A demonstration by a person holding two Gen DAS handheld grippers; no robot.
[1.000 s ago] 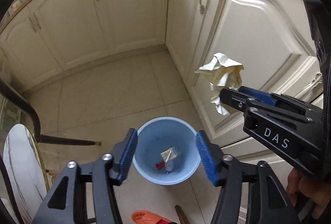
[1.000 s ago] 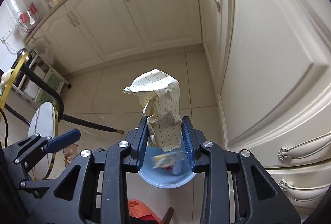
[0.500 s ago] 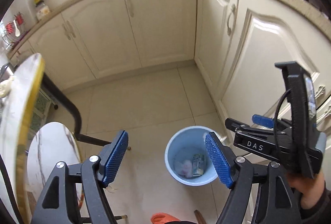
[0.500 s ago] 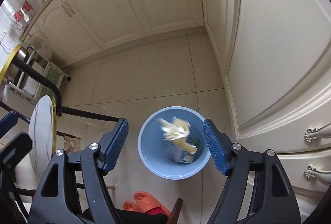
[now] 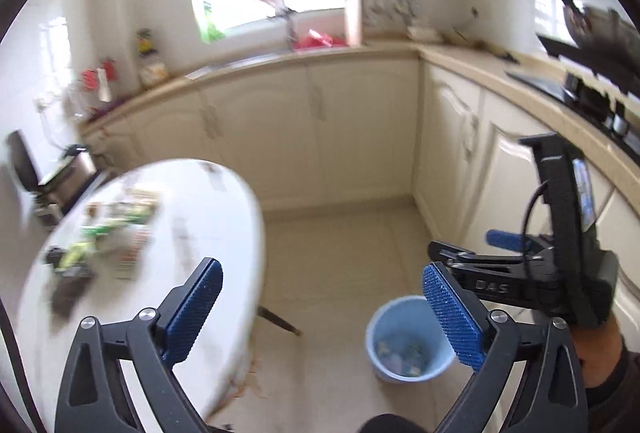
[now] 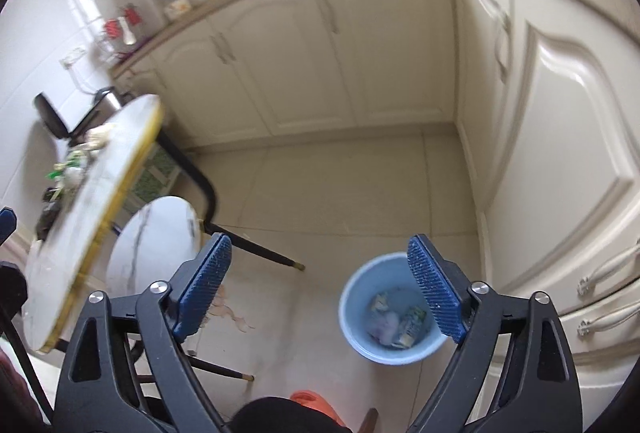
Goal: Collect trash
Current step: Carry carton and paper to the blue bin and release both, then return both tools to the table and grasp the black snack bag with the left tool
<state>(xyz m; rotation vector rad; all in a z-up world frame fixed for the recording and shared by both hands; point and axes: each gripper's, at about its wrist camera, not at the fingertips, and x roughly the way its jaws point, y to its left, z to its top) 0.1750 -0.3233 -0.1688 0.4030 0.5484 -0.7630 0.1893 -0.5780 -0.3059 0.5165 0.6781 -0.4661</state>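
Both the left gripper [image 5: 322, 307] and right gripper [image 6: 320, 285] have just been opening their jaws, now spread and empty; the trash [image 6: 394, 319] lies inside the blue bin [image 6: 352, 325] on the floor beside the tabletop [image 5: 208, 201].

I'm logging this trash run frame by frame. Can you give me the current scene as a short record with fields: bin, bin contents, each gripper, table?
bin: blue bin standing upright on the tiled floor, beside the cream cabinets
bin contents: several scraps of trash at the bottom
left gripper: jaws wide, just been opening, nothing between them
right gripper: jaws wide, just been opening, nothing between them
table: white round table with blurred litter on top
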